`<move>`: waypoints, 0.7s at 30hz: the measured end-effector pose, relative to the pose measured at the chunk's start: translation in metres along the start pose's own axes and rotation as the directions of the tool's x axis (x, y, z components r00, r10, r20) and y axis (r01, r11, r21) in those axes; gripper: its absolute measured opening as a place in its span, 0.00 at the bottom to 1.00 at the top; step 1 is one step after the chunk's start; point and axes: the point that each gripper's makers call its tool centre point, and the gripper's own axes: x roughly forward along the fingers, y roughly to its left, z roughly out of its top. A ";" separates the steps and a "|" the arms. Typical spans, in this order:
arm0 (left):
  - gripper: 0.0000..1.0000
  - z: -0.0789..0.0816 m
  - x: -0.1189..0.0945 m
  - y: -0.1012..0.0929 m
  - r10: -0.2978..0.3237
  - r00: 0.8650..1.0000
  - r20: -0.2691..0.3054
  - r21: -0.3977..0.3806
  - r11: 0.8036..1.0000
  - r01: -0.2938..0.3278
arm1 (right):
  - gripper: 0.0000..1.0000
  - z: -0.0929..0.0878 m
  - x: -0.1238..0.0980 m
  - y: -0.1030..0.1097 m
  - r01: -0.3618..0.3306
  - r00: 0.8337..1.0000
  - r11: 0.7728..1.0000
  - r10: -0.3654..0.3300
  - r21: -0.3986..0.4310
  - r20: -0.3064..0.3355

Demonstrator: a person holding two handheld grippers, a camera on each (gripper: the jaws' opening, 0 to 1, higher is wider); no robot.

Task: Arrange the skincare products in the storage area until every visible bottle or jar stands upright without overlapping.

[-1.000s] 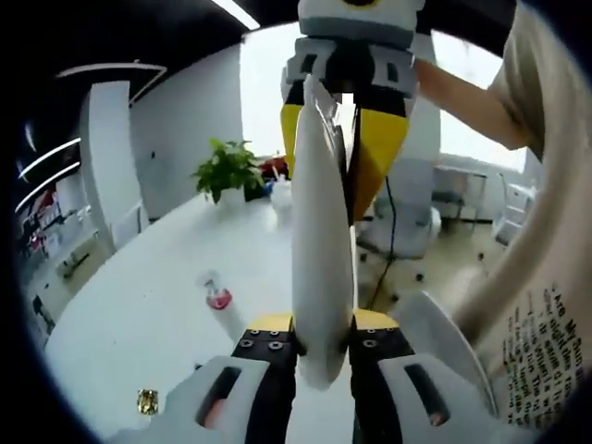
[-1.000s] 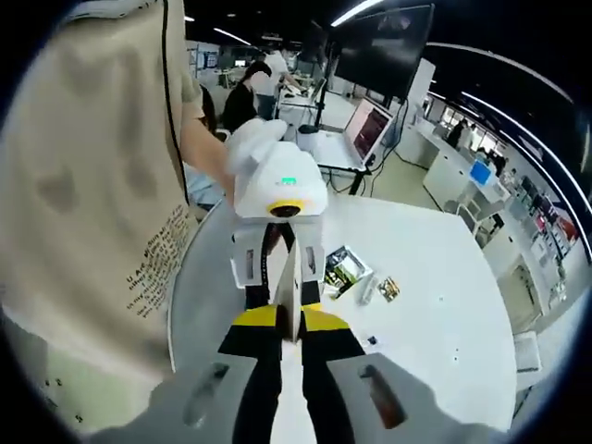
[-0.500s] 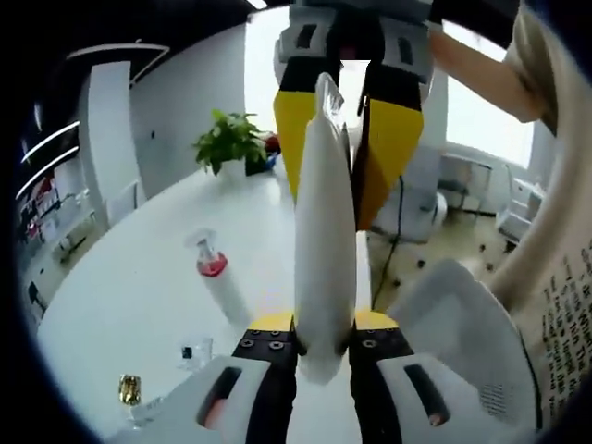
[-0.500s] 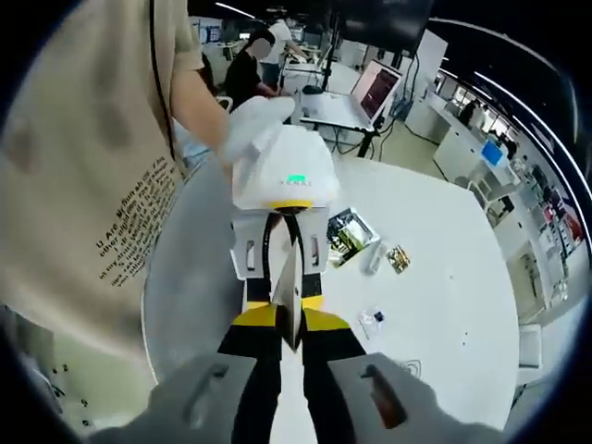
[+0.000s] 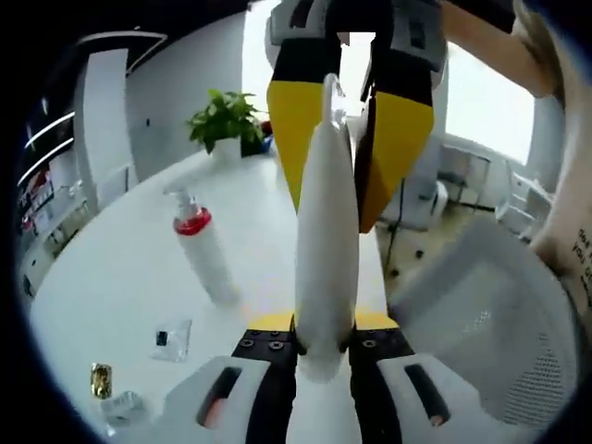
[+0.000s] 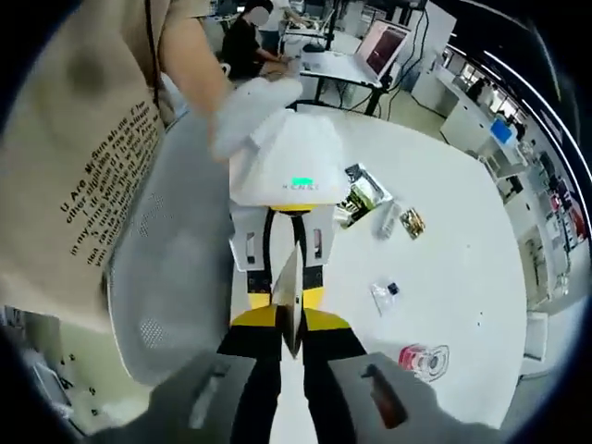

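Note:
A white tube stands on end between my two grippers above a round white table. My left gripper is shut on its lower end, and the right gripper, with yellow jaws, comes in from the top and clamps its far end. In the right gripper view the tube shows edge-on between my right gripper and the left gripper facing it. A white pump bottle with a red collar stands upright on the table; it is also seen from above as the pump bottle.
A clear sachet, a gold packet and a small jar lie near the table's edge. A dark green box, a small tube and a gold packet lie further along. A white mesh chair stands beside the table, and a potted plant at its far side.
Both views have dropped closer to the table, so the pump bottle and small items look larger. Both grippers have kept hold of the white tube.

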 end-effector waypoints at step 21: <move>0.19 -0.015 0.012 0.008 -0.017 1.000 0.013 -0.035 0.999 0.018 | 0.06 -0.009 0.017 -0.006 -0.032 0.999 0.999 0.032 0.013 -0.012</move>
